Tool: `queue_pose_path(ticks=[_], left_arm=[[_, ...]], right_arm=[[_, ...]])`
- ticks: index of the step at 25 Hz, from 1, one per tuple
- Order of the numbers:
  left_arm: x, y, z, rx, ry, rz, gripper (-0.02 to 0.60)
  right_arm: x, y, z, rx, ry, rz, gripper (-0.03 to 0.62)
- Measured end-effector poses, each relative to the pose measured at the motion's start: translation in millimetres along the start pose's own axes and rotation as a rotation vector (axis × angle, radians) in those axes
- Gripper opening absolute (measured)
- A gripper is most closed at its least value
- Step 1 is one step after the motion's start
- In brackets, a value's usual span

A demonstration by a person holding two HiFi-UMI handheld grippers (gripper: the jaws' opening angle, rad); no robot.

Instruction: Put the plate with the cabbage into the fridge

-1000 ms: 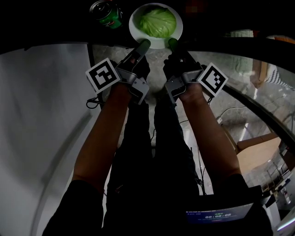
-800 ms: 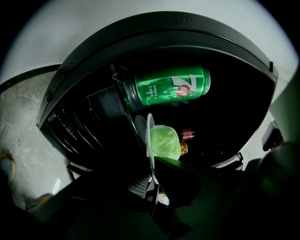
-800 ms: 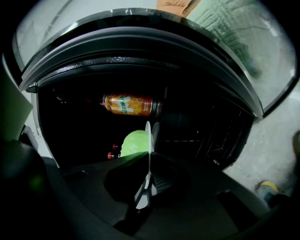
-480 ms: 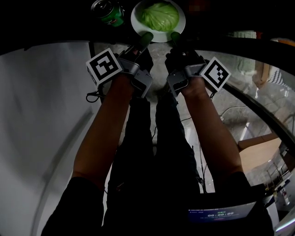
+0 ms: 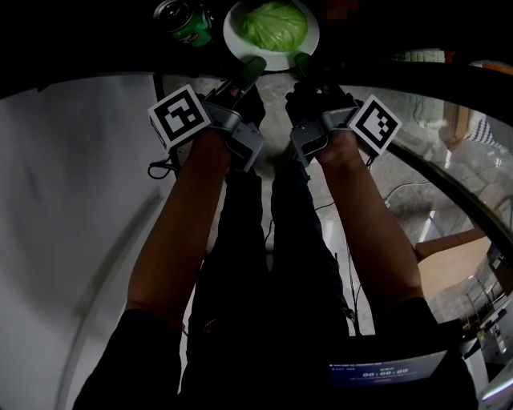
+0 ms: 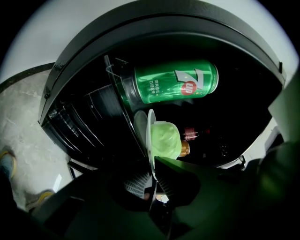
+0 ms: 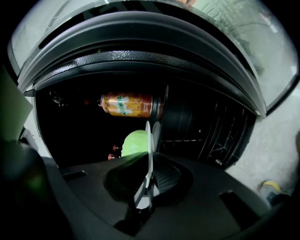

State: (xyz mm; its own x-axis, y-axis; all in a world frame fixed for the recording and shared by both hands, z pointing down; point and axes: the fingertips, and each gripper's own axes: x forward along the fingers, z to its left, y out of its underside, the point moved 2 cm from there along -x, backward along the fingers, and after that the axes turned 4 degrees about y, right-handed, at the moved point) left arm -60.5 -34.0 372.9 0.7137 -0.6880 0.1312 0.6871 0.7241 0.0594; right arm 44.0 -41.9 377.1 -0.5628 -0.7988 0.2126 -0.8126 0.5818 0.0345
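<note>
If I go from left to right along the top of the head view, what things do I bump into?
Green can → white plate, with the cabbage on it. The left gripper and right gripper grip the plate's near rim and overlap it, so I leave them out.

Jaws on plate (image 6: 142,129) — green can (image 6: 173,82) above
</note>
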Motion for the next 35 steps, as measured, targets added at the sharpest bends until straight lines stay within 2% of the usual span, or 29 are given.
queue_pose_path(ticks=[3, 11, 14, 16, 18, 21, 24, 27, 33, 35], left_arm=[[2, 2, -4, -0.019, 0.027, -0.008, 0.021], [-1, -2, 13, -0.013, 0.023, -0.031, 0.021], [-2, -3, 12, -0.004, 0.029, -0.039, 0.021], [-2, -4, 11, 0.044, 0.014, -0.035, 0.021], [-5, -2, 11, 0.143, -0.025, -0.014, 0.021], [-13, 8, 11, 0.363, -0.11, 0.035, 0.021], [-15, 14, -1, 0.609, -0.151, 0.061, 0.021], [-16, 15, -14, 0.808, -0.191, 0.054, 0.02], [-19, 21, -18, 1.153, -0.281, 0.066, 0.003], [-19, 25, -19, 1.212, -0.277, 0.071, 0.003]], right_arm=[[-3, -1, -2, 0.005, -0.008, -0.001, 0.017], [-10, -4, -19, 0.006, 0.008, -0.008, 0.017], [-14, -3, -17, -0.084, 0.036, -0.004, 0.017], [-15, -4, -13, -0.198, 0.057, 0.009, 0.017], [-17, 0, -10, -0.342, 0.087, 0.027, 0.017], [-26, 10, -12, -0.58, 0.156, 0.053, 0.017], [-29, 17, -9, -0.7, 0.165, 0.071, 0.015], [-30, 19, -1, -0.82, 0.179, 0.064, 0.006], [-30, 30, 12, -1.116, 0.219, 0.035, 0.006], [-30, 34, 14, -1.186, 0.219, 0.031, 0.006]])
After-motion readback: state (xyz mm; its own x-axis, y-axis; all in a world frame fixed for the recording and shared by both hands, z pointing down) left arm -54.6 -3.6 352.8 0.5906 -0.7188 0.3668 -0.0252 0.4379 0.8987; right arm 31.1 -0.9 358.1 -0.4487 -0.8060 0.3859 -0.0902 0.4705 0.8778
